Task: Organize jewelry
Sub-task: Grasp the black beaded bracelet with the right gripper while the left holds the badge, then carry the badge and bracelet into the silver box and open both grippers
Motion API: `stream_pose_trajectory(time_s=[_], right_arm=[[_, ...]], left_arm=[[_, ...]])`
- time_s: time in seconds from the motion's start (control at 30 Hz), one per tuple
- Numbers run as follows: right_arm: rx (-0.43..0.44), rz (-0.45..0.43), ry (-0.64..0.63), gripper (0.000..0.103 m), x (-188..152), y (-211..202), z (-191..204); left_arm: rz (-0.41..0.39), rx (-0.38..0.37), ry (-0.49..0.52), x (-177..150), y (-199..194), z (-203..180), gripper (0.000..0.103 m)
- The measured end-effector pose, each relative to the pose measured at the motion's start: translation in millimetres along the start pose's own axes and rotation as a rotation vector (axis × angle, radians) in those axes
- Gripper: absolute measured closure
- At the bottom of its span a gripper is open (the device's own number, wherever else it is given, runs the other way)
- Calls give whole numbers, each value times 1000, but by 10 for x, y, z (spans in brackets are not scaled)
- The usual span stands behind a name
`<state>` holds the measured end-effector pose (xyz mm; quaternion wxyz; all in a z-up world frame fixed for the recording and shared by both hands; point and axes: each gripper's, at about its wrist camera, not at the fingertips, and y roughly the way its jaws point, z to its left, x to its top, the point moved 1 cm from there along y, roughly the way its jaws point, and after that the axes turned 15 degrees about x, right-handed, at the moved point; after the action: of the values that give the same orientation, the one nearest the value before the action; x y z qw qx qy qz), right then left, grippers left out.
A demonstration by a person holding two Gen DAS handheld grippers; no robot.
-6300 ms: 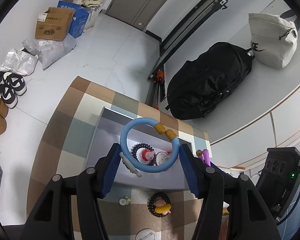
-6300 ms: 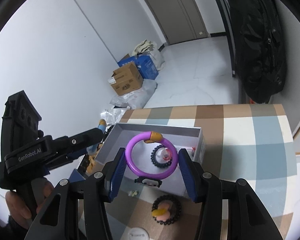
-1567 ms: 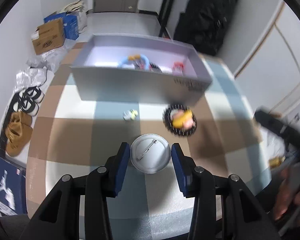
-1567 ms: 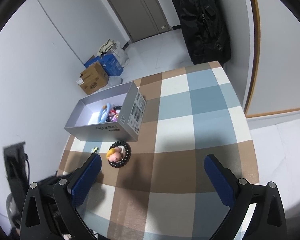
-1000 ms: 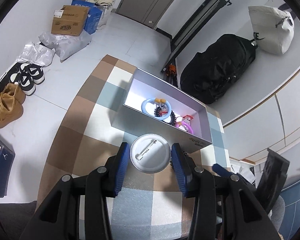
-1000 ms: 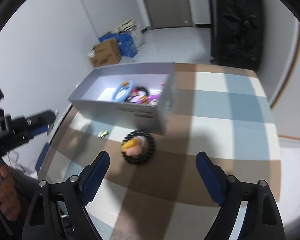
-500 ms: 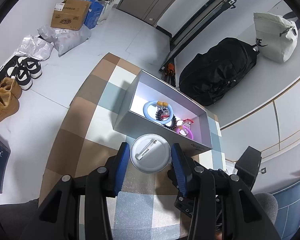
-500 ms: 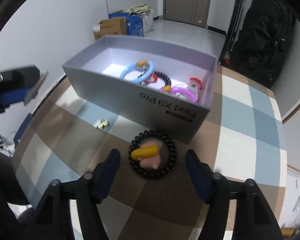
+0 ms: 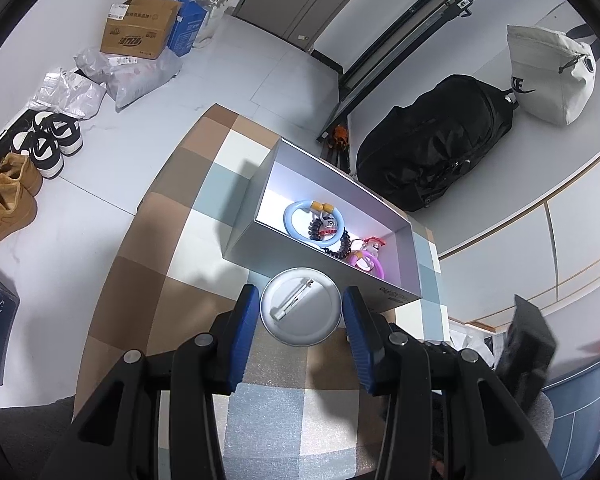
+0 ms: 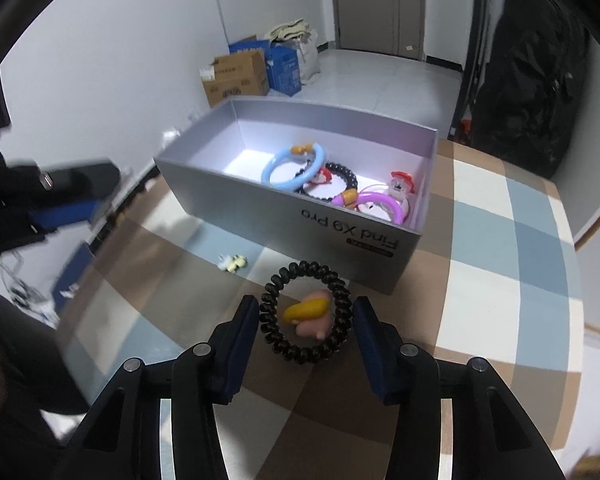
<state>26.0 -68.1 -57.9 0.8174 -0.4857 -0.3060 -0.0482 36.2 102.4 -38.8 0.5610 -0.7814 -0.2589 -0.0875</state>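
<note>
Holding a round white pin badge (image 9: 301,306) edge to edge, our left hand-held gripper (image 9: 300,316) is clamped on it, the blue pads pressing its rim on both sides so the pin back faces up toward the camera and the disc stays flat. It hangs above the checked worktop (image 9: 152,280), with the grey box (image 9: 324,276) just ahead of the fingertips, so the badge is presumably carried this way to go over the near wall and drop inside.

Our right hand-held gripper (image 10: 305,320) straddles the black coil hair tie (image 10: 305,312), which carries a yellow and pink charm in its middle. The jaws are closing on it, one pad at each outer side of the ring; whether the pads already press the coils or sit a hair off them we cannot tell. Taking it across its width makes sense to us: the ring is springy, and a squeeze from both sides should keep it from rolling away.

Ahead of the right fingertips the box stands open, already holding a blue bangle (image 10: 292,164), a black coil tie (image 10: 340,172) and a purple bangle (image 10: 380,200), which is why we read it as the collecting place. To the front left of the right fingertips, a small pale trinket (image 10: 232,262) lies on the worktop beside the box wall, not yet gathered.
</note>
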Motion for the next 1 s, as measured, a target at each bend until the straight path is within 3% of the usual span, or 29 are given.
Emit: stream_pose_trajectory(time_s=[0.43,0.63,1.0], right_arm=[[93,-122,-11,56,73,-411,135],[121,-189,12,56,221,-547,148],[165,-269,72,56,495,-582,-4]], left_arm=[[-68,10,48,2,-76,-192,66],[-170,106,125,116,-144,-379,66],[-177,106,153,297,-26,-586,66]])
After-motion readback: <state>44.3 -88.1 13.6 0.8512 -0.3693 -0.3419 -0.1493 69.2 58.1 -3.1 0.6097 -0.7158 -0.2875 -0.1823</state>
